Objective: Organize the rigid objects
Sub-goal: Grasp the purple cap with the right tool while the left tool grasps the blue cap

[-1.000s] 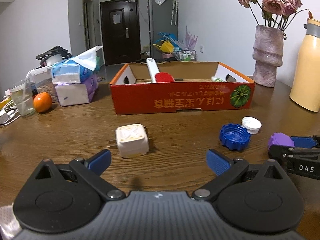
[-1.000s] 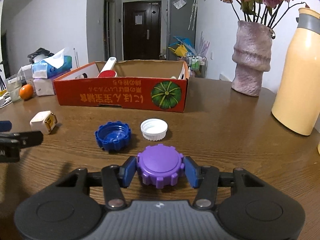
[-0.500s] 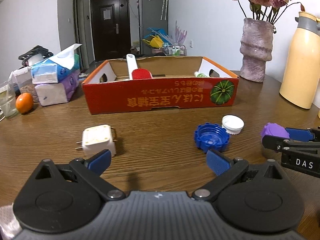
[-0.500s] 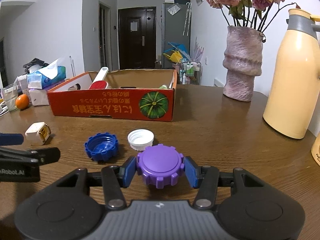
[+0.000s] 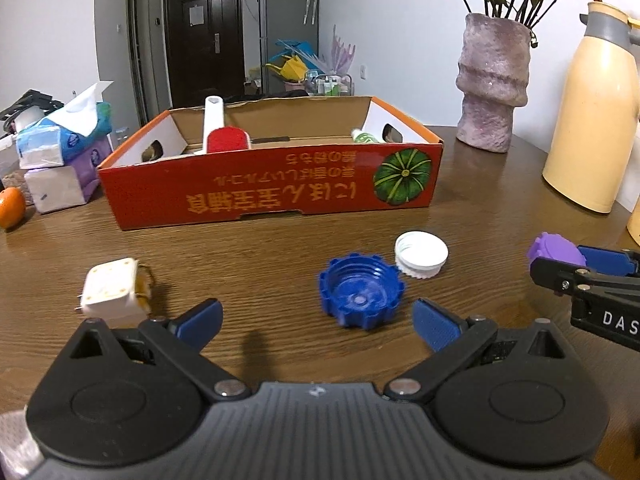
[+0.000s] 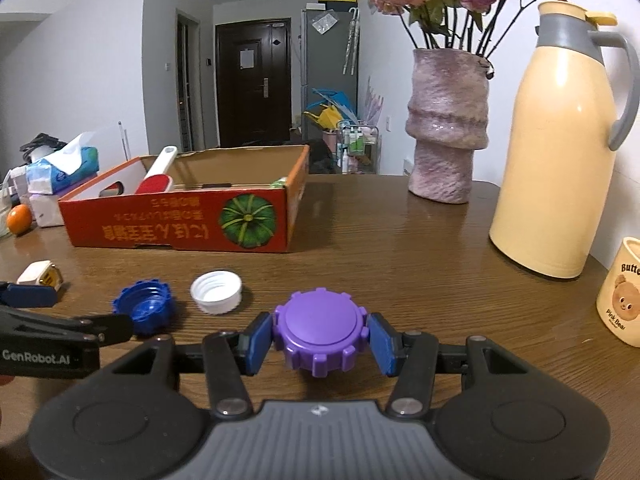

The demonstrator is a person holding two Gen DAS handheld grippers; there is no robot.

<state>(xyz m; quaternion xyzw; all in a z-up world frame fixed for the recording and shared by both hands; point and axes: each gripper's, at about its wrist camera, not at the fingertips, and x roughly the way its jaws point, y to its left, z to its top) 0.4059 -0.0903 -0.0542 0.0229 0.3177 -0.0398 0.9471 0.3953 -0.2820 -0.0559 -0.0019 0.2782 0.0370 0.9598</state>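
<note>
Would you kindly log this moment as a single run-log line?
right gripper: shut on purple cap | left gripper: open, empty, near blue cap | white cap: on table

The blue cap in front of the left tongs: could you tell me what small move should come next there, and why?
Probably ease the left tongs forward around the blue cap: they stand open and empty, and it lies just ahead, slightly right of centre.

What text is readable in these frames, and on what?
"GenRobot.AI": side of the left gripper, right wrist view.
"DAS": side of the right gripper, cut off at the frame edge.
"Butte", "Pink Bear": cream mug, first word cut off.
Orange box: yellow print, upside down, unreadable.
Tissue packs: too small.
</note>
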